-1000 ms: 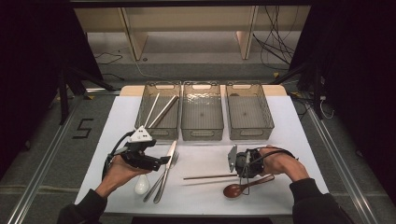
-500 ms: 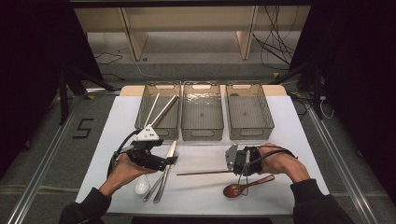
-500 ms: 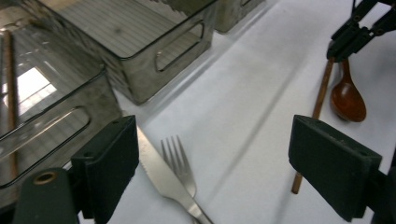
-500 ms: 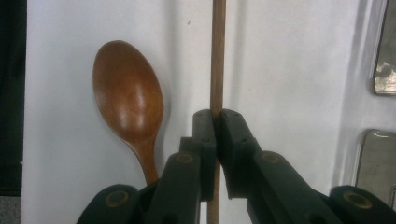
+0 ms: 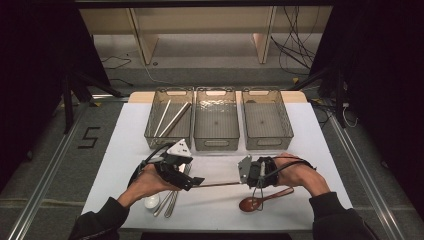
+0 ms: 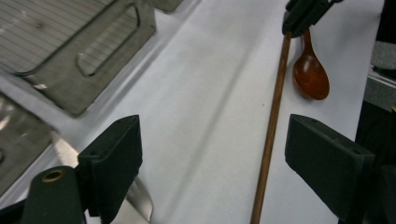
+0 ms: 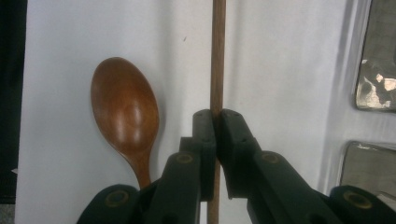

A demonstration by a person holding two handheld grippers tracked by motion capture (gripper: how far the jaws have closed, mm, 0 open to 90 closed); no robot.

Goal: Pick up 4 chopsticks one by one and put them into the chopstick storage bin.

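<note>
Room lies bare between the thin brown wooden chopstick (image 5: 216, 184) and the three clear bins (image 5: 217, 125); right tool (image 7: 215, 122) pinches it, left tool (image 6: 212, 158) spread around its far end. Floor marking reads "5" (image 5: 89, 137).

I'm holding the left gripper (image 5: 196, 182) gaping at lower centre-left, the right gripper (image 5: 241, 183) clamping tight beside it.

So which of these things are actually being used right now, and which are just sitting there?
In use:
right gripper, shut on the wooden chopstick
left gripper, open around it

Lying about:
wooden spoon
three bins
metal cutlery
</note>
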